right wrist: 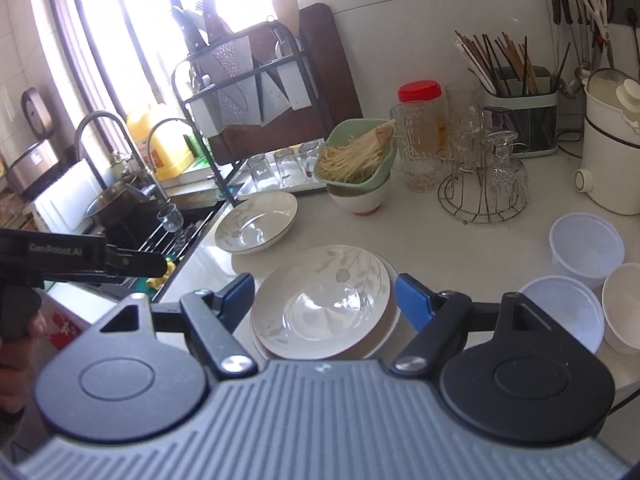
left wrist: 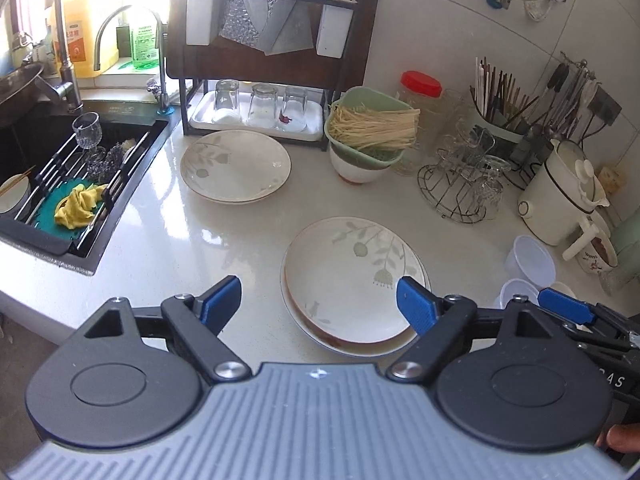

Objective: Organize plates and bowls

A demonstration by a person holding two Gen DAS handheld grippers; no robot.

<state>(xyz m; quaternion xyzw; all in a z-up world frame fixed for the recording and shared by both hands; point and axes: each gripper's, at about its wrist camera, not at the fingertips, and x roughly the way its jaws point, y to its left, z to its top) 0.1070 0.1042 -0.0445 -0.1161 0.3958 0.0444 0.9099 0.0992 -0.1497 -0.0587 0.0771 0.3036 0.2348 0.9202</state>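
A stack of white leaf-patterned plates (left wrist: 344,264) lies on the pale counter near me. My left gripper (left wrist: 319,305) hovers open over its near edge, with the right blue pad above the rim and the left pad over bare counter. In the right wrist view the same stack (right wrist: 320,320) sits between the fingers of my open right gripper (right wrist: 326,296), and the pads stand just off its rim. A second stack of matching plates (left wrist: 235,166) (right wrist: 256,224) rests farther back by the rack. A white bowl (left wrist: 358,170) (right wrist: 360,198) carries a green basket of noodles.
The sink (left wrist: 60,184) with a cloth and a glass is at the left. A dish rack (left wrist: 256,116) with upturned glasses stands behind. A wire glass stand (left wrist: 460,184), a chopstick holder (right wrist: 520,120), a white pot (left wrist: 560,196), clear plastic tubs (right wrist: 586,248) and a white bowl (right wrist: 624,304) crowd the right.
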